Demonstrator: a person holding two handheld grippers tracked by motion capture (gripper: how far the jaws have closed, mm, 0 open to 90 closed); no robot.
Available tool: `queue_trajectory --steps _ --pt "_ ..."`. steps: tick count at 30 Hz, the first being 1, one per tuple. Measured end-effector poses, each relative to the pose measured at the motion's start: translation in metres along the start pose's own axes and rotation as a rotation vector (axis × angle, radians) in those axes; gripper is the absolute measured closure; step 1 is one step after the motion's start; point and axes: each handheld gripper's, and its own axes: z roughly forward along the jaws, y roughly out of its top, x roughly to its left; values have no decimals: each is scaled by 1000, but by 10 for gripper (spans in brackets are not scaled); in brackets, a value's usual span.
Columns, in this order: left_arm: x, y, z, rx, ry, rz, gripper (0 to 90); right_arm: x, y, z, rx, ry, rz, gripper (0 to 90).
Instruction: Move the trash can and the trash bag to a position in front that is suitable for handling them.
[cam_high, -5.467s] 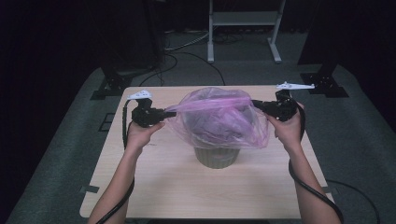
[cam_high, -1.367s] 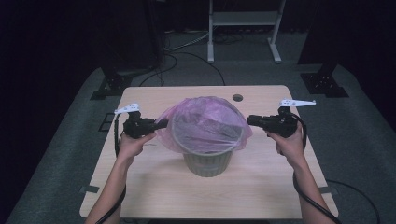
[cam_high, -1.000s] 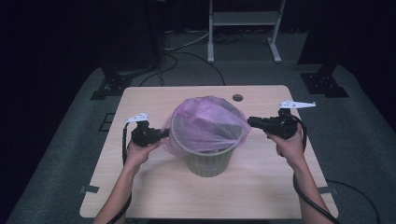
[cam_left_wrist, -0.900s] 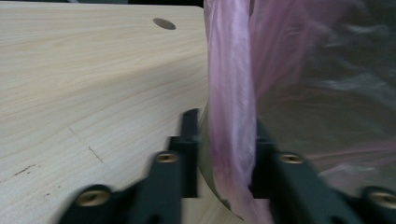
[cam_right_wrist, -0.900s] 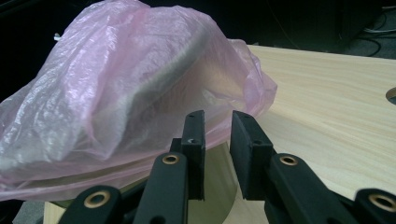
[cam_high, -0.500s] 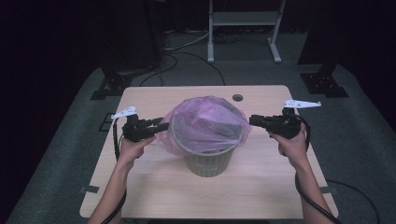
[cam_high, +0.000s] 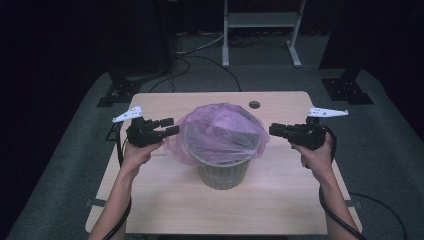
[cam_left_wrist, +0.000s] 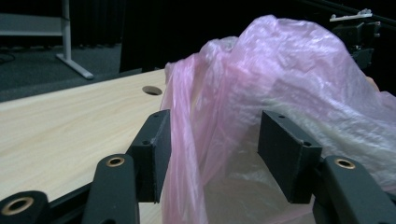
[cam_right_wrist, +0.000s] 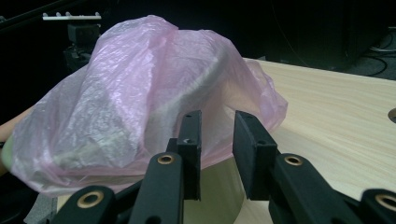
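Now the pink plastic bag (cam_high: 220, 132) lies draped over the mouth of the grey bin (cam_high: 222, 172), which stands at the middle of the wooden table (cam_high: 165, 200); the film bulges above the rim and hangs down around it on all sides. Compared with a second ago, the left gripper (cam_high: 170, 127) has let go: its jaws have just been opening and now stand apart, with a fold of the bag (cam_left_wrist: 196, 140) hanging loose between them, brushing the left pad (cam_left_wrist: 156, 149) while the right pad (cam_left_wrist: 285, 154) is clear of it. That gripper also sits slightly higher beside the bin than before, level with the bag's left edge. The right gripper (cam_high: 274, 130) hovers just off the bag's right edge, where it was a second earlier; in the right gripper view (cam_right_wrist: 215, 154) its jaws stand a narrow gap apart with nothing pinched, the bag (cam_right_wrist: 140, 88) lying just beyond the tips. The bag's skirt on the left side hangs looser and lower than in the earlier frame.
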Motion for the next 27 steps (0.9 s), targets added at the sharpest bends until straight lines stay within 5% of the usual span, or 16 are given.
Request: queue_trajectory --steps 20,27 --pt "-35 6 -5 81 -126 110 416 24 -4 -12 27 131 -79 609" --pt "-46 0 -2 126 -189 108 349 31 -5 -5 75 125 -134 567"
